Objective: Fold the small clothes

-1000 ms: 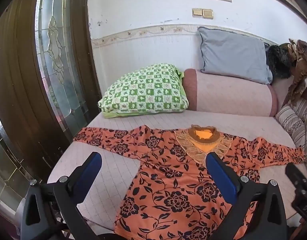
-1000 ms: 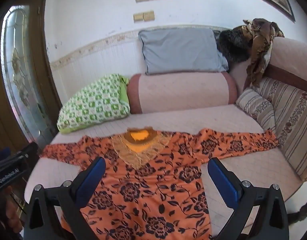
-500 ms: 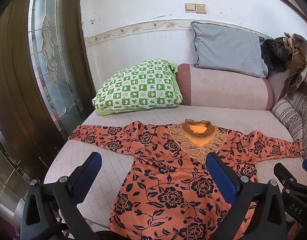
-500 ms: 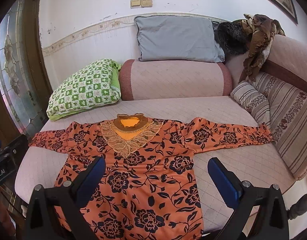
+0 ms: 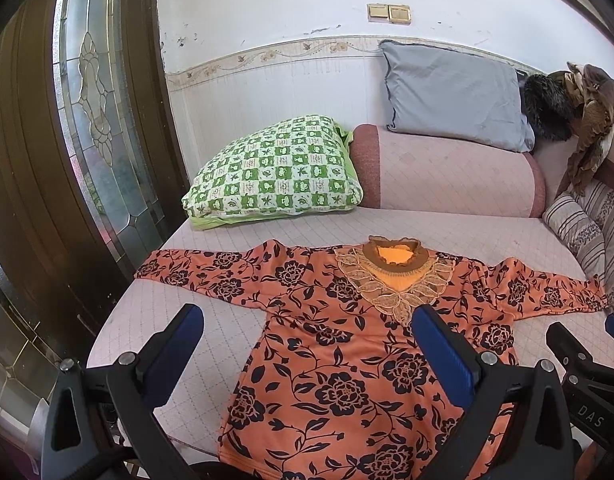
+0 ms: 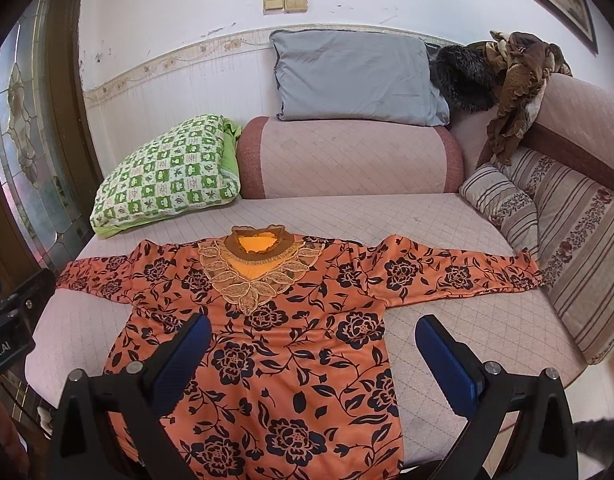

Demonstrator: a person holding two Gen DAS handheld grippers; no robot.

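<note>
An orange top with black flowers [image 5: 339, 356] [image 6: 267, 344] lies flat on the pink sofa seat [image 5: 195, 344] [image 6: 459, 320], both long sleeves spread out sideways and the lace collar toward the backrest. My left gripper [image 5: 307, 332] hovers open above the top's left half, with nothing between its blue pads. My right gripper [image 6: 313, 340] hangs open above the top's right half, also holding nothing. The right gripper's body [image 5: 587, 376] shows at the right edge of the left wrist view.
A green checked pillow [image 5: 275, 172] [image 6: 167, 172] lies at the seat's back left. A grey pillow [image 6: 355, 76] tops the bolster backrest [image 6: 347, 156]. Striped cushions [image 6: 555, 232] and a heap of brown cloth [image 6: 515, 84] line the right side. A glazed wooden door [image 5: 83, 120] stands left.
Both grippers have drawn closer to the sofa and tilted down a little, so the top fills more of each view. Neither gripper has shut or touched the cloth.
</note>
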